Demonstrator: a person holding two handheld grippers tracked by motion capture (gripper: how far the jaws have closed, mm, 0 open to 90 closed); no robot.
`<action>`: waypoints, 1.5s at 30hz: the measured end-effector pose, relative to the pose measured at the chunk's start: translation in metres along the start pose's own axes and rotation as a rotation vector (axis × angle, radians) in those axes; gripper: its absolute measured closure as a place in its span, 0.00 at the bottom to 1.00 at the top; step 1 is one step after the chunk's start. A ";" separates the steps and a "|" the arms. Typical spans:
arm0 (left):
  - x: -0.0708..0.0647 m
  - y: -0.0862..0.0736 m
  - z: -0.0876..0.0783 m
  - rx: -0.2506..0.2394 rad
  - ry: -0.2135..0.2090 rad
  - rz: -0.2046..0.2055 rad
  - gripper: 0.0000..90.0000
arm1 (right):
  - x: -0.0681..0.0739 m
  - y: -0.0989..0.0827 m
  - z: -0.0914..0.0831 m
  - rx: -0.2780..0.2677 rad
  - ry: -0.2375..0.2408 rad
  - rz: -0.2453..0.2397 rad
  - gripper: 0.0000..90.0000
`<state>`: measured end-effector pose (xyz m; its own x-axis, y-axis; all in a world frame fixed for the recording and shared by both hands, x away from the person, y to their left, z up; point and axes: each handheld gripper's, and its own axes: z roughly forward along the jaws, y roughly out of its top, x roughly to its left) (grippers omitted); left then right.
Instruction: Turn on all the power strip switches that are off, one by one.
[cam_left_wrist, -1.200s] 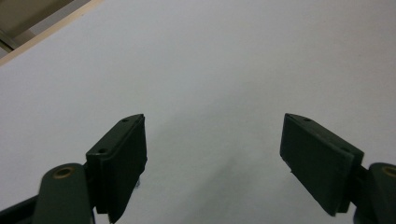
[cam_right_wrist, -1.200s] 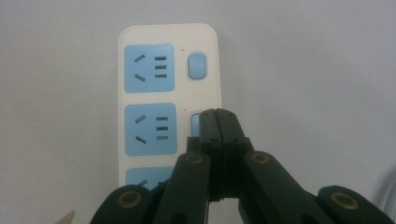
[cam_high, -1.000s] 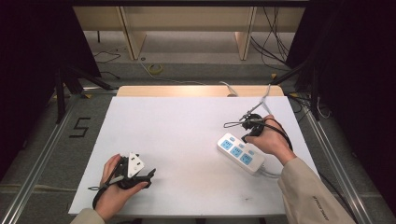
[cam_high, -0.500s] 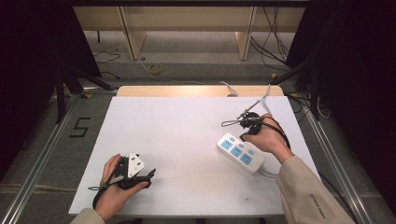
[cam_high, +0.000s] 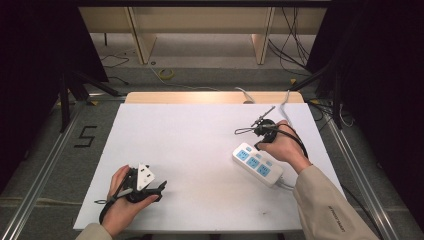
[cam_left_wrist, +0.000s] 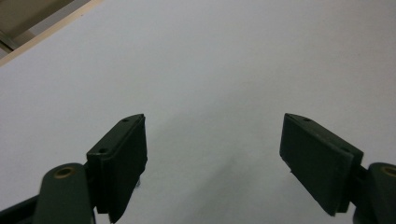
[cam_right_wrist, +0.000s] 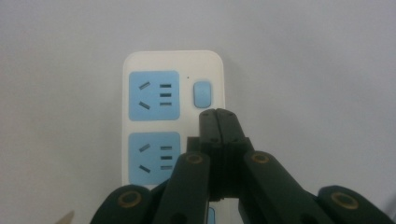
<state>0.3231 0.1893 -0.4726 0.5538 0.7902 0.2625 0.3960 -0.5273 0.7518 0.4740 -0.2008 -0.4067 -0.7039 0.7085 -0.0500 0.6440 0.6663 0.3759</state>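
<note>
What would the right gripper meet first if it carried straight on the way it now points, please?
Probably the blue switch on the power strip: the shut right gripper points at it from just short, though the remaining gap is hard to judge.

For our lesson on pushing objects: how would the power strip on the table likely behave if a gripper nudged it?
The power strip lies flat and low, so it would probably slide, not tip or roll. Its hard-looking white shell suggests stiffness. Its cable may drag and turn it on the smooth table.

The left hand (cam_high: 121, 200) rests near the front left, and its left gripper (cam_left_wrist: 212, 158) has its jaws wide apart. On the right, the right gripper (cam_right_wrist: 218, 114) has its jaws pressed together.
</note>
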 end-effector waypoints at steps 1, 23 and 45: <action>0.000 0.000 0.000 0.000 0.000 0.000 0.26 | 0.000 0.000 0.000 0.002 -0.001 -0.001 1.00; 0.000 0.000 0.000 0.000 -0.001 0.002 0.26 | 0.001 0.010 0.007 0.001 0.003 -0.005 1.00; -0.001 0.000 0.000 0.004 -0.003 0.009 0.26 | 0.003 0.018 0.017 -0.002 0.009 -0.009 1.00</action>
<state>0.3226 0.1890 -0.4725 0.5594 0.7847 0.2671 0.3942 -0.5353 0.7471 0.4887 -0.1828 -0.4159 -0.7125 0.7002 -0.0449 0.6370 0.6724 0.3769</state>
